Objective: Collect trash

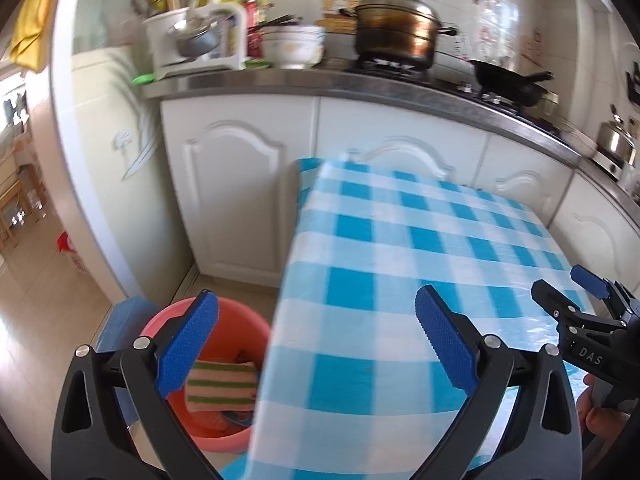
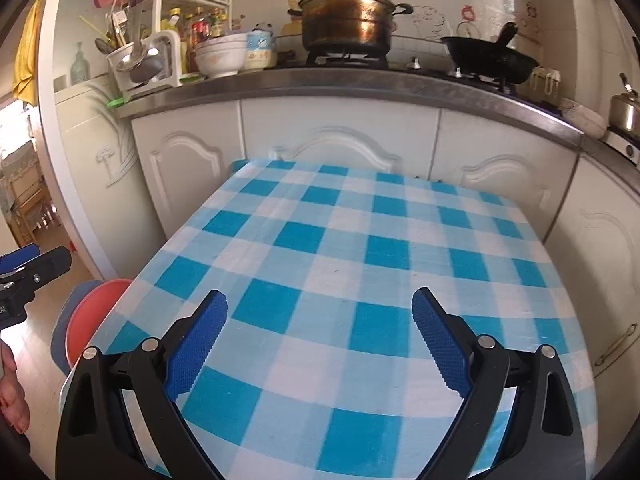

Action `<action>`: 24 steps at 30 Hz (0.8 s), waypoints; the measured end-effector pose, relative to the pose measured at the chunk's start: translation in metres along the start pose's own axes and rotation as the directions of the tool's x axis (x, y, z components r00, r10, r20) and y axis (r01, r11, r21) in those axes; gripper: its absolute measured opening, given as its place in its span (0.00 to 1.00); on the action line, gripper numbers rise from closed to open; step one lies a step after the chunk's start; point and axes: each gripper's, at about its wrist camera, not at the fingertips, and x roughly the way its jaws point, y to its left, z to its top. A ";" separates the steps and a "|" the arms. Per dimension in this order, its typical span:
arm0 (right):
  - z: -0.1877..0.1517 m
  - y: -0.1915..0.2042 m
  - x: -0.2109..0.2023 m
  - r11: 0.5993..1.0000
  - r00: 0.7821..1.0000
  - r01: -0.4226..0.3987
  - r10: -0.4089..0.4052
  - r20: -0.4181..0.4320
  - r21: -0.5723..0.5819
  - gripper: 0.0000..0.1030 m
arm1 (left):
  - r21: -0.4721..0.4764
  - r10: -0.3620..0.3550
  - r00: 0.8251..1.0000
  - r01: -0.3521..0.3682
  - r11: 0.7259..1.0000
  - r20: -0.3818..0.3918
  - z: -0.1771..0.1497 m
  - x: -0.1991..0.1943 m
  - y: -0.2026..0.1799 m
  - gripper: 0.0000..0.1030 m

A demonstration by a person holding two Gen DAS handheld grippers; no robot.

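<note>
In the left wrist view, the left gripper point(image 1: 316, 340) hangs over the left edge of a table point(image 1: 420, 240) covered in a blue and white checked cloth. Its jaws stand wide apart with nothing between them. Below the left jaw, on the floor beside the table, sits a pink bucket point(image 1: 248, 324). Inside it lies a striped sponge point(image 1: 222, 386), green and pink, on top of other bits that are too blurred to tell. At the right edge the right gripper point(image 1: 568, 296) shows from the side above the table, with part of a hand point(image 1: 600, 412) under it. Behind the table runs a row of white cabinets point(image 1: 240, 184), and above them a large pot point(image 1: 394, 28) and a black wok point(image 1: 512, 80) sit on the stove.

In the right wrist view, the right gripper point(image 2: 320, 344) is above the middle of the checked table point(image 2: 340, 220), jaws wide and holding nothing. The pink bucket point(image 2: 100, 308) peeks out past the table's left edge, its contents hidden. The left gripper point(image 2: 36, 268) juts in at the far left, near the bucket, with a hand point(image 2: 12, 392) below it. The pot point(image 2: 348, 16) and the wok point(image 2: 488, 60) stand on the stove behind
</note>
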 end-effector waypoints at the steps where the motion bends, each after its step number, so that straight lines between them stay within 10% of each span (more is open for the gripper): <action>1: 0.001 -0.007 -0.007 1.000 1.000 0.015 -0.016 0.012 0.006 0.90 | 0.016 -0.016 1.000 0.016 1.000 0.001 0.002 -0.003 -0.012 0.96; 12: 0.000 -0.076 -0.085 0.982 0.975 0.159 -0.172 0.140 0.101 0.90 | 0.149 -0.150 0.985 0.136 0.980 0.088 0.021 -0.048 -0.108 0.96; 24: 0.007 -0.125 -0.177 0.935 0.891 0.286 -0.339 0.302 0.208 0.92 | 0.241 -0.237 0.941 0.179 0.954 0.241 0.040 -0.112 -0.175 0.96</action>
